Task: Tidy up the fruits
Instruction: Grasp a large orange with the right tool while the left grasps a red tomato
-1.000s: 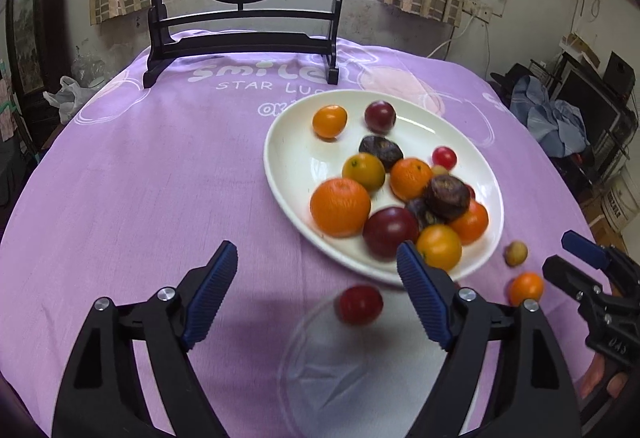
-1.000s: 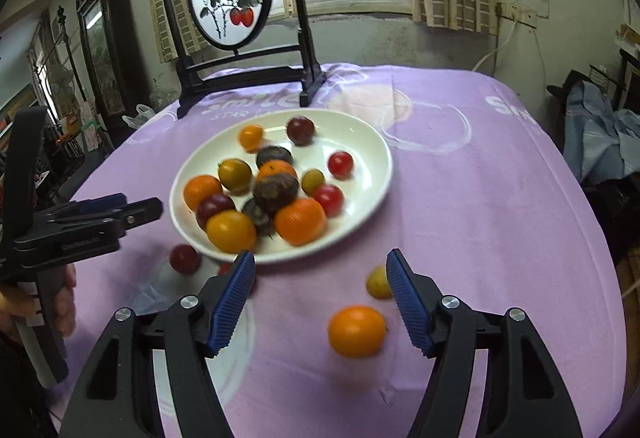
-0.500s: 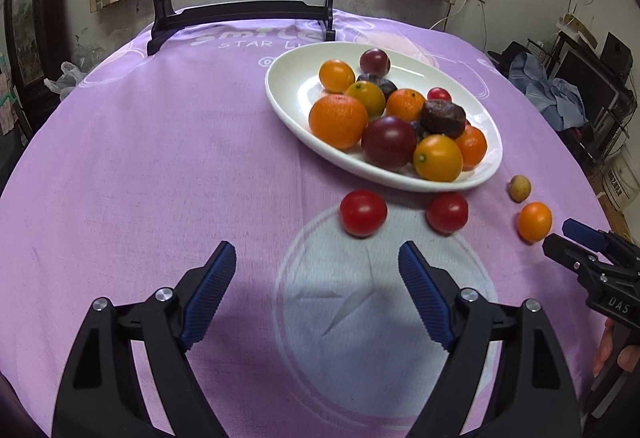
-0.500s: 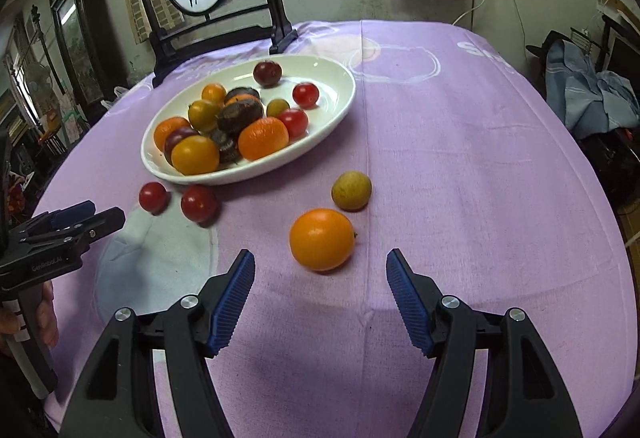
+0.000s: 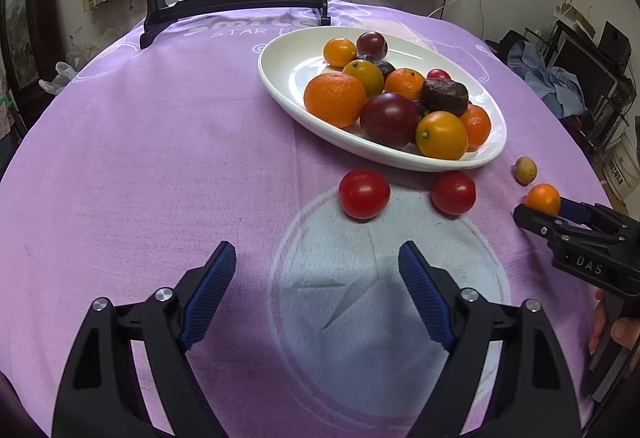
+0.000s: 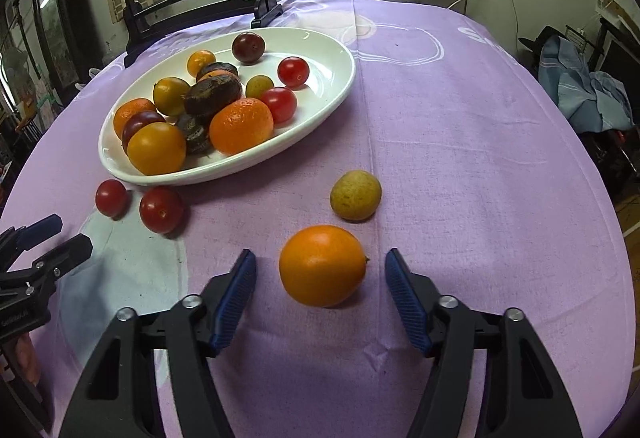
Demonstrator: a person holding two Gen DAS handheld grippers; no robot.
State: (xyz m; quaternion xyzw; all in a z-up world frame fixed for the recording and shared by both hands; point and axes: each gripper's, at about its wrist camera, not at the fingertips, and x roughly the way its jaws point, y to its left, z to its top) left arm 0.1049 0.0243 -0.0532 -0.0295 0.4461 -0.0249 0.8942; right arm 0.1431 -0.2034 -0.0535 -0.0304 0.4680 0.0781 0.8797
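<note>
- Your right gripper (image 6: 320, 270) has its jaws on either side of the orange kumquat (image 6: 322, 265) on the purple tablecloth (image 6: 460, 141), and the jaws are closing; the blue pads (image 6: 236, 294) do not touch the fruit yet, so nothing is held.
- Your left gripper (image 5: 316, 270) stands wide open and empty, pointing down at the pale circle printed on the cloth. The nearer cherry tomato (image 5: 364, 193) lies just ahead of its fingertips; a second cherry tomato (image 5: 453, 192) sits ahead and to its right.
- A yellow-green fruit (image 6: 355, 194) lies just beyond the kumquat, ahead of your right gripper.
- The white oval plate (image 6: 336, 85), already loaded with fruit, sits ahead and to the left of your right gripper.
- The step in hand looks like picking up the stray kumquat. Next, I judge, finish the squeeze gently, since the round fruit could roll out, then lift it over the plate's rim.
</note>
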